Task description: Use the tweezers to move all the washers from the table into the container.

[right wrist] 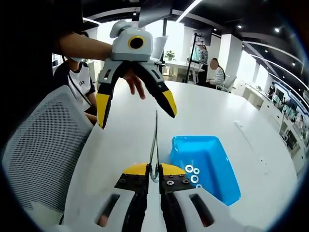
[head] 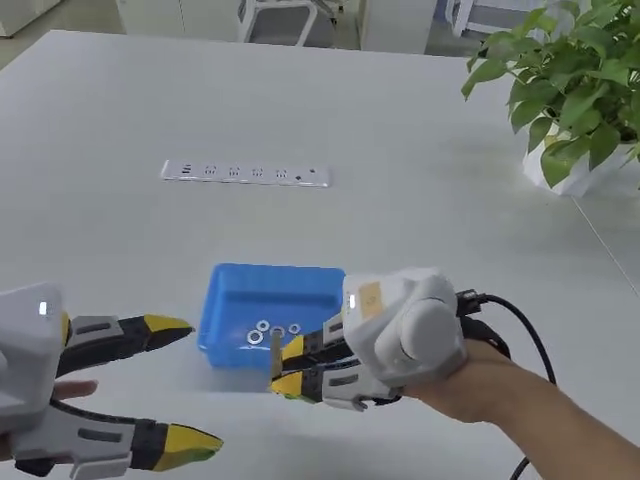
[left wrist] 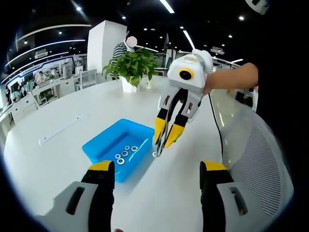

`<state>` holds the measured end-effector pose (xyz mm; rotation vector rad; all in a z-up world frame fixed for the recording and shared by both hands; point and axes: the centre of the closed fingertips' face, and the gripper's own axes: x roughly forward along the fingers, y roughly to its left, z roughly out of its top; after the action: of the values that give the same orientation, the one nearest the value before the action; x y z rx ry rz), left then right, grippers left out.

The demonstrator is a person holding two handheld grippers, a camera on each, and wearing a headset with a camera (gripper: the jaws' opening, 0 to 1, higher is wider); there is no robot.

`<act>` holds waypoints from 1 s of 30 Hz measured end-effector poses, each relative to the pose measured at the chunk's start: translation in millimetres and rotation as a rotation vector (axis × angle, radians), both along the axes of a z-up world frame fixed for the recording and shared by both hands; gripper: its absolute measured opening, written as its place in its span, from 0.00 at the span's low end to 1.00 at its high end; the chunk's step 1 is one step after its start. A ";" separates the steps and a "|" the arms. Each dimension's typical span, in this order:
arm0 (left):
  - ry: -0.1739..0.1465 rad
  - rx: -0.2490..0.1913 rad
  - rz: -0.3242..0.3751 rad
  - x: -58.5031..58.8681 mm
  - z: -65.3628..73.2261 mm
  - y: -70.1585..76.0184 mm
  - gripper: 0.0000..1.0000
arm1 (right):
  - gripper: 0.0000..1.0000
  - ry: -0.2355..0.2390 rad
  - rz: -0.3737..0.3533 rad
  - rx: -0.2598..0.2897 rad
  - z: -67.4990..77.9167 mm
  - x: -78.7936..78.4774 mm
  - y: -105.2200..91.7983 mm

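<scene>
A blue container (head: 270, 310) sits on the white table (head: 330, 120) with three washers (head: 268, 331) in it near its front wall; the washers (right wrist: 193, 174) also show in the right gripper view and the washers (left wrist: 125, 153) in the left gripper view. My right gripper (head: 285, 367) is shut on the metal tweezers (right wrist: 154, 142), which point out along the table beside the container (right wrist: 205, 166). My left gripper (head: 190, 385) hangs open at the lower left with nothing between its jaws. The right gripper (left wrist: 166, 140) faces it across the container's corner.
A white power strip (head: 245, 173) lies further back on the table. A potted plant (head: 580, 95) stands at the right rear. A mesh chair (right wrist: 43, 140) and seated people are by the table's edge. A black cable (head: 525, 340) trails from the right gripper.
</scene>
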<state>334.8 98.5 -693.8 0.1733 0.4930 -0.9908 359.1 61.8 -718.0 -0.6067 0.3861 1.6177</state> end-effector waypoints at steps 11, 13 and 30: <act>-0.024 -0.020 0.074 -0.5 5.7 10.0 0.93 | 0.08 -0.023 -0.013 0.036 22.2 22.8 2.0; -0.026 -0.027 0.084 -0.8 7.1 10.7 0.95 | 0.08 -0.028 -0.014 0.043 24.9 26.4 2.7; -0.019 -0.043 0.122 1.5 7.4 12.3 0.99 | 0.08 -0.040 0.002 0.082 18.5 61.4 13.6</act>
<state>336.3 110.8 -686.3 0.1133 0.4592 -0.8789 420.4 75.4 -699.4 -0.5765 0.2889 1.6126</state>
